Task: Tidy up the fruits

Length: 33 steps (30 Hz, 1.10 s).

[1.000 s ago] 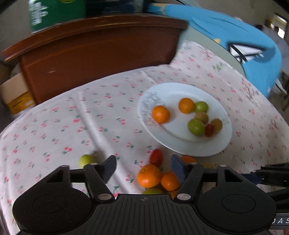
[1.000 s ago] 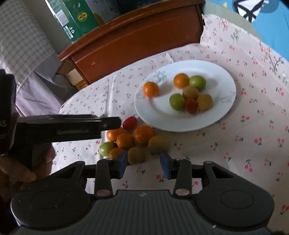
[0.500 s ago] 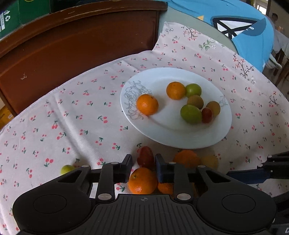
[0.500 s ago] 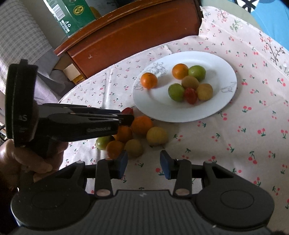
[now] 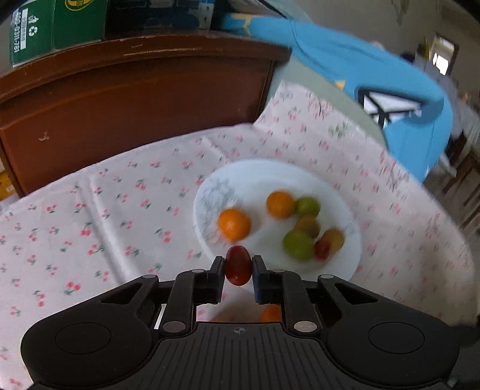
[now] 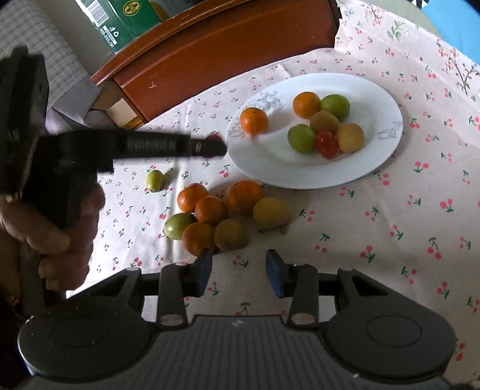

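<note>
The left gripper [image 5: 238, 267] squeezes a red fruit [image 5: 238, 265] just beside the plate [image 6: 387, 150]. The right gripper [image 6: 239, 271] is open and empty, near the fruit pile [image 6: 228, 213] by the plate.

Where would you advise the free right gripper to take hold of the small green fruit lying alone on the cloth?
Grip the small green fruit across its narrow middle, from above. It is oval, lies apart from the pile, and bare tablecloth leaves both jaws room.

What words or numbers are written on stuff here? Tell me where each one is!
"400-031-78...", running sideways on the white label of the green carton; its last digits are unclear.
Recycling arrows sign, beside that number.
Yellow round logo on the carton: too blurred to read.
Raised lettering on the left claw: blurred, unreadable.
</note>
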Tool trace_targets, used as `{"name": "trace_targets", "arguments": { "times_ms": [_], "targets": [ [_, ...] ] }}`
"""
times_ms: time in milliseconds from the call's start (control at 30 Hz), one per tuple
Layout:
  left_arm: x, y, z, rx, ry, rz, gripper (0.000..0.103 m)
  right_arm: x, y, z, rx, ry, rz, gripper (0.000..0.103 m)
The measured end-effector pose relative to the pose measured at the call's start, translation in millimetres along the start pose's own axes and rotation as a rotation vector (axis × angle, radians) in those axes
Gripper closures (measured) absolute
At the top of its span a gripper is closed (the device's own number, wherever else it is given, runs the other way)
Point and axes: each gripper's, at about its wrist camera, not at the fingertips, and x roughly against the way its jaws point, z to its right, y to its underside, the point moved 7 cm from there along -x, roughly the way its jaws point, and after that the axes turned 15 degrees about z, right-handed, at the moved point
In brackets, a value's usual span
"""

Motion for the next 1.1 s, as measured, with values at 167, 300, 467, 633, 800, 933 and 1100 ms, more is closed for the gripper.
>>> {"name": "trace_targets", "arguments": {
  "times_ms": [167,300,467,633,800,933,1100],
  "targets": [
    [-14.1,3.8,12.2,-0.039,-0.031,0.007,0.083,-1.8,1.7,-5.2,0.022,-0.004,0.0,0.062],
    [-3.3,-6.0,14.0,-0.021,-0.021,0.048,0.071,-3.3,2.6,-9.1,0.039,-0.006,-0.002,0.058],
    [25.3,-18.9,-2.1,0.032,-0.087,0.092,0.04,-2.3,7.0,-18.3,0.082,-0.014,-0.006,0.056],
    [55.2,-9.3,-39.3,0.086,-0.2,0.056,0.038,2.7,19.2,-33.5,0.186,-0.029,-0.012,0.056],
    [79.5,6.7,-71.6,0.106,-0.314,0.0,0.036,10.6,37.7,-49.7,0.306,-0.043,-0.011,0.056],
    [94.0,21.6,-84.3,0.11,-0.376,-0.05,0.035,20.7,49.3,-54.3,0.332,-0.051,0.0,0.055],
    [111.6,41.9,-90.2,0.114,-0.414,-0.111,0.034,29.0,59.1,-62.3,0.395,-0.065,0.001,0.048]
  ]
}}
